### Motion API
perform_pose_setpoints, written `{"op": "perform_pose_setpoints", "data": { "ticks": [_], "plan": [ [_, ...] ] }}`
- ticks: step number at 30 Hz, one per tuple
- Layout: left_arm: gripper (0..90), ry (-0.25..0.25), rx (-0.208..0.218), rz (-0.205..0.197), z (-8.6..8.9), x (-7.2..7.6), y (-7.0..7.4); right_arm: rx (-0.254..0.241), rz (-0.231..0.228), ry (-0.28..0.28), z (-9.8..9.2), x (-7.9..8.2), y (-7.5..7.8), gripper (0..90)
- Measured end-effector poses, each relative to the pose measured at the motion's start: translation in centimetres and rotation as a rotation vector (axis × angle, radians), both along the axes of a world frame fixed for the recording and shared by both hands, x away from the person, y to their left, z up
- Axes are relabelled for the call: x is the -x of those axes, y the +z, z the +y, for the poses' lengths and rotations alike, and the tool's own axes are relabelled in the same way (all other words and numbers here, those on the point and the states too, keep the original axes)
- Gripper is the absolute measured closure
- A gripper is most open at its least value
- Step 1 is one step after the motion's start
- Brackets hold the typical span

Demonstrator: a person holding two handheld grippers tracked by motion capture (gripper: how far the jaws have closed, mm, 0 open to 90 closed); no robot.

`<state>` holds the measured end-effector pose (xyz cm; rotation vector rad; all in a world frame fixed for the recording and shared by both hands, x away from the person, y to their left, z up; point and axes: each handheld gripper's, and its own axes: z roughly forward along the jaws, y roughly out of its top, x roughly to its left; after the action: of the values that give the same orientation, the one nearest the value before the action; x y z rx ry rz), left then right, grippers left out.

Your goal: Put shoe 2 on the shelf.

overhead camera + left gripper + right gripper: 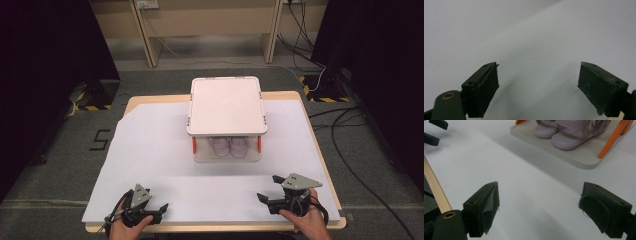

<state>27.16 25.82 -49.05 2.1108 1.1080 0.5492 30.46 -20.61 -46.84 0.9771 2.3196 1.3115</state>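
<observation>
Sandals (229, 146) under shelf (226, 105) on white-covered table (150, 150), grey carpet (60, 165) around.

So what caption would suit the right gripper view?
Open right gripper over white table cover, facing lilac sandals on a two-tier rack's lower shelf.

We see a wooden worktop (131, 103) almost wholly covered by a white sheet (150, 150), its bare edge showing along the far side and the right. It stands on a grey carpet floor (50, 170). On the floor just left of the worktop a black "5" (99, 140) is marked. Yellow-and-black tape (92, 106) lies near the far left corner, and more of it lies beyond the far right corner. Black cables (350, 160) trail across the floor on the right. Far off we see pale wooden legs (145, 35) and a wall socket (147, 5). Dark curtains (45, 50) hang on both sides.
</observation>
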Motion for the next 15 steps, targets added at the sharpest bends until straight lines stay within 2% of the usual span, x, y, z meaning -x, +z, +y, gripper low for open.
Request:
{"op": "perform_pose_setpoints", "data": {
  "ticks": [15],
  "plan": [
    [16.1, -0.012, 0.002, -0.003, 0.0, -0.1, 0.0, 0.046, 0.014, 0.017, -0.6, 1.8, -0.7, 16.5]
  ]
}}
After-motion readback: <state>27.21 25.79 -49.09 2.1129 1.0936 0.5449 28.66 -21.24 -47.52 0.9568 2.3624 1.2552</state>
